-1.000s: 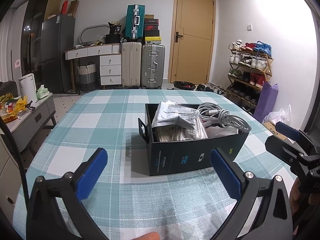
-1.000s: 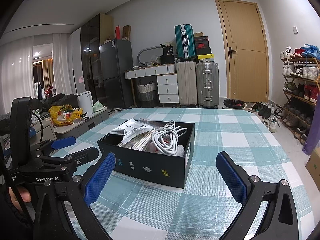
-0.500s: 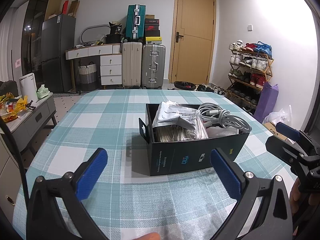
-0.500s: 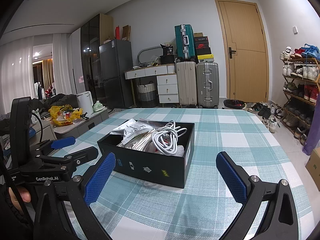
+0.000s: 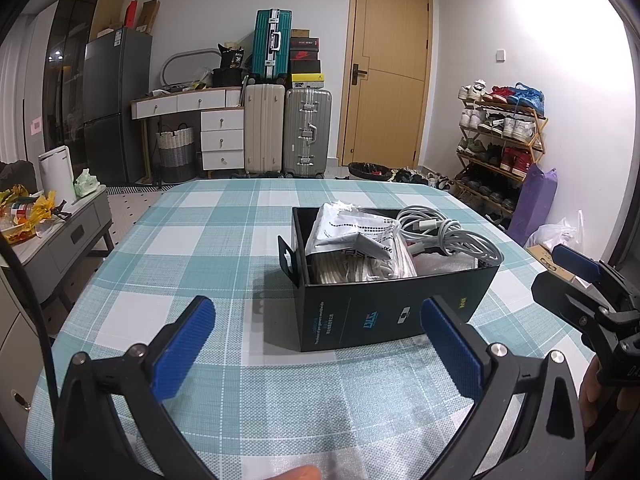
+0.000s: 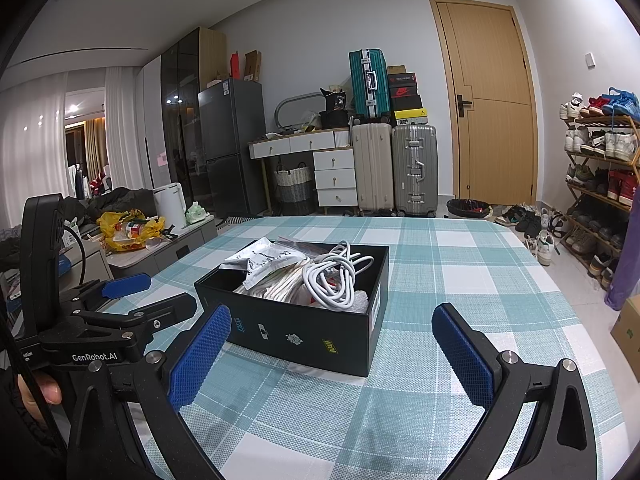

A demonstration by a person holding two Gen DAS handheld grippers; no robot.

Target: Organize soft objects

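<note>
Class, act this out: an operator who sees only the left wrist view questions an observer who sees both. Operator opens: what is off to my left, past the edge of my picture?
Observer: A curtained room with ceiling lights, seen only in the right wrist view.
Operator: How is my own gripper labelled?
Observer: The left gripper reads "GenRobot.AI" on its side.
Operator: Anything on the box end that faces away from me?
Observer: The box carries a white label there.
Operator: Is the right gripper open?
Observer: Yes, the right gripper is wide open and empty.

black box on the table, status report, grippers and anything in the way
Left gripper open, empty, short of the box. Right gripper open, empty. Black box on checked tablecloth, holding white cable coil and plastic packets. Nothing blocking the approach.
</note>
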